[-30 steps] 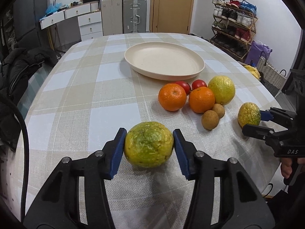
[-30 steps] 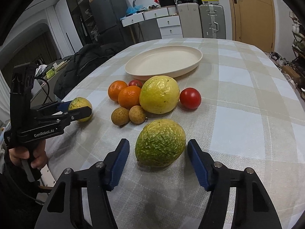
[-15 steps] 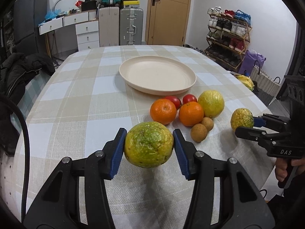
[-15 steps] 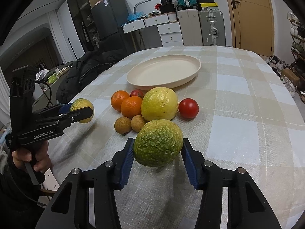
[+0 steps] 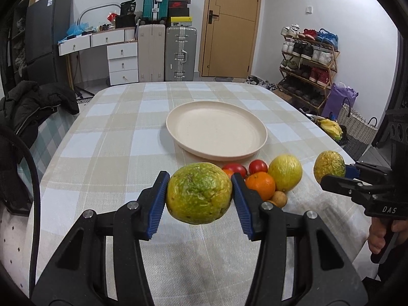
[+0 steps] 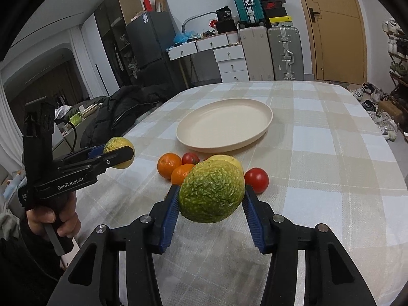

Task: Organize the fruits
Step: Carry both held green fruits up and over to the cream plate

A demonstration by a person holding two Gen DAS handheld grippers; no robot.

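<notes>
A: Left gripper [image 5: 200, 195]?
B: Clamped on a green-yellow fruit [image 5: 199, 193], clear of the table [image 5: 102, 137].
A: Right gripper [image 6: 209, 197]?
B: Jaws just closed onto a second green fruit [image 6: 211, 194], held above the cloth, near the plate [image 6: 265, 125].

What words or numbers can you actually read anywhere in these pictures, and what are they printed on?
"GenRobot.AI": white letters on the side of the left tool, seen from the right wrist.
"DAS": on the body of the right tool, seen from the left wrist.
"38": on the black bag on the drawers.
The fridge sticker and the shoe boxes carry print too small to read.
</notes>
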